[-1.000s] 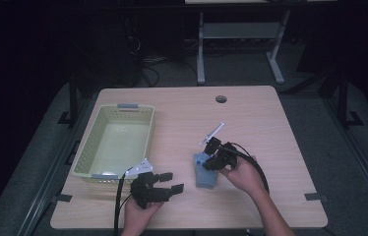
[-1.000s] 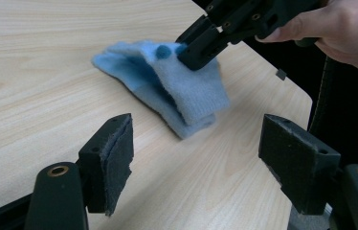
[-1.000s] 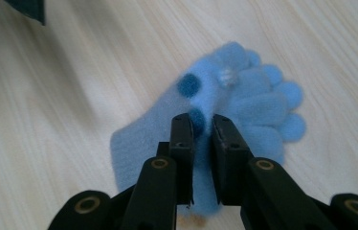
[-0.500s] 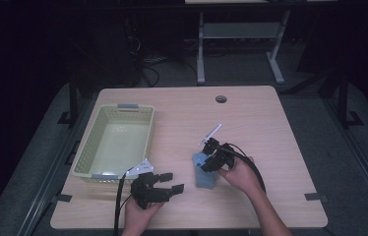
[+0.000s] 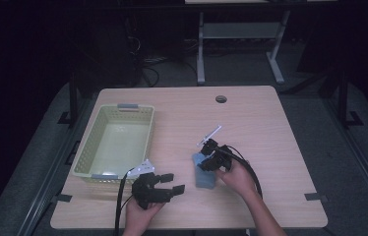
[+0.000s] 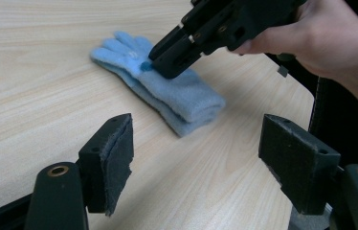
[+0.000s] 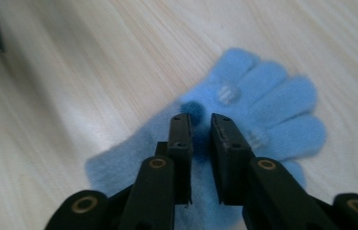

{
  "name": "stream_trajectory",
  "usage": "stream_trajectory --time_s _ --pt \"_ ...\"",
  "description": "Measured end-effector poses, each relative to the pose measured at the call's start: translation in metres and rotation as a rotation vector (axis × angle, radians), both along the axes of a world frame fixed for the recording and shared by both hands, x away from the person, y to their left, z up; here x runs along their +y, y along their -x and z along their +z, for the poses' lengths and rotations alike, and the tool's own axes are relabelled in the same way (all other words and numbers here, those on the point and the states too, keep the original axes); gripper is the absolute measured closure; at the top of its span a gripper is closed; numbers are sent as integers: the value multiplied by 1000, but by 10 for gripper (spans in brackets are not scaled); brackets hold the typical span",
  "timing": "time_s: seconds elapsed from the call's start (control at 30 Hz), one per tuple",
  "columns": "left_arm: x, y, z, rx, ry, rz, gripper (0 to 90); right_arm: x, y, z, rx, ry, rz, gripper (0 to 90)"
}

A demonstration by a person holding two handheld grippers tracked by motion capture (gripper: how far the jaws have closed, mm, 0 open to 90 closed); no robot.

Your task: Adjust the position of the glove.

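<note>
A light blue knitted glove (image 5: 204, 177) lies flat on the wooden table (image 5: 270, 128), near the front middle. My right gripper (image 5: 203, 162) comes at it from the right and points down onto its palm. Its jaws have just been closing and now pinch a small fold of the glove (image 7: 268, 105) between the pads (image 7: 181, 139). The left gripper view shows that same gripper (image 6: 160, 64) biting the glove (image 6: 186, 98) near the finger end. My left gripper (image 5: 173, 182) rests low to the left of the glove, open, with nothing between its fingers (image 6: 112, 158).
A pale green plastic basket (image 5: 86, 157) stands at the left of the table, just behind my left hand, and nothing shows inside it. A round cable hole (image 5: 221, 99) sits near the far edge. Black cables trail from both grippers toward the front.
My right gripper has tipped slightly lower onto the glove. The glove and my left gripper have stayed where they were.
</note>
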State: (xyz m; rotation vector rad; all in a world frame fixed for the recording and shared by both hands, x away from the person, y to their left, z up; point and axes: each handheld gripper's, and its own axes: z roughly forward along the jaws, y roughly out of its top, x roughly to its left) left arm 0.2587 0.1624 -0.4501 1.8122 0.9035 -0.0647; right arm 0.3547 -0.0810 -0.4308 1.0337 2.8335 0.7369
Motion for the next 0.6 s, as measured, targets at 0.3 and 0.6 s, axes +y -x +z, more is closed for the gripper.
stream_trajectory --time_s 0.3,0.6 --pt "-4 1 -1 0 -2 -11 276 -1 1 -4 1 -10 2 812" --pt "-7 1 -5 23 6 -23 276 -3 10 4 -34 -48 0 757"
